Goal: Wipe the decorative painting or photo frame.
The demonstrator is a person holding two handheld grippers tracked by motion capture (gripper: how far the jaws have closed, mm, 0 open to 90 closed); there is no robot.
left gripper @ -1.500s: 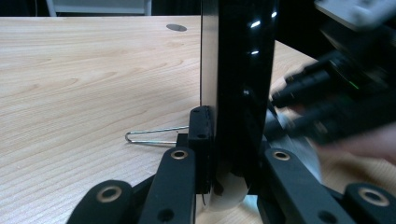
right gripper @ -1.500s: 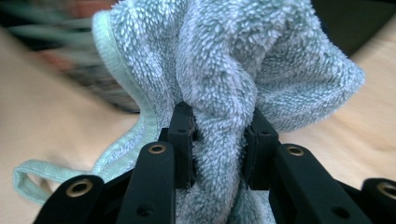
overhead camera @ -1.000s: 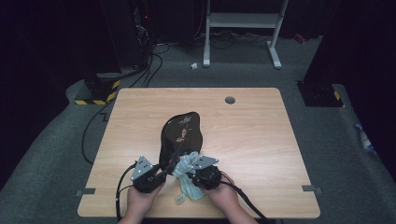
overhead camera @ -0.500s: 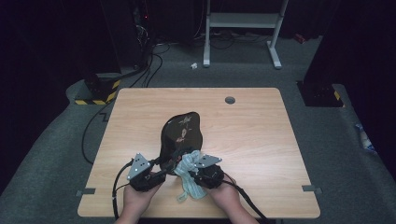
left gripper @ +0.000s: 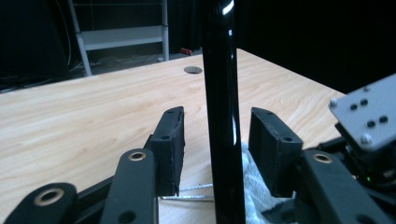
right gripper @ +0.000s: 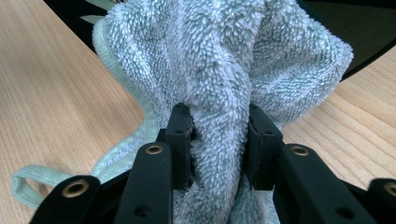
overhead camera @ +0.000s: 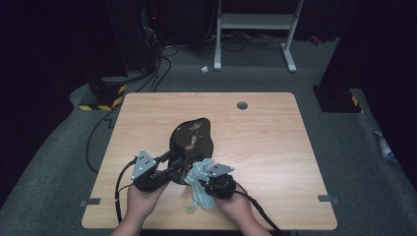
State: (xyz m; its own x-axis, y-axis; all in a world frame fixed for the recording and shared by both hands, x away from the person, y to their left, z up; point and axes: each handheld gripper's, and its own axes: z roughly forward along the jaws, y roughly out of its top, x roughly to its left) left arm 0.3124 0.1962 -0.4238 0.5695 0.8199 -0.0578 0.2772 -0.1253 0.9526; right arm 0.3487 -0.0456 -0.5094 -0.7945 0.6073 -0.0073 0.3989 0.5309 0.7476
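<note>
Both hands at the tabletop's (overhead camera: 275, 147) near edge. Left gripper (overhead camera: 169, 169) jaws just opened, straddling black tray (overhead camera: 191, 140) rim untouched; right gripper (right gripper: 219, 140) jaws clamp the towel (right gripper: 224, 56).

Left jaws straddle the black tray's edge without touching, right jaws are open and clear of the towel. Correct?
Not quite. The right gripper is shut on the towel; the right gripper view shows its jaws pinching a bunched fold. The rest holds: in the left gripper view the left gripper has gaps either side of the black tray.
</note>
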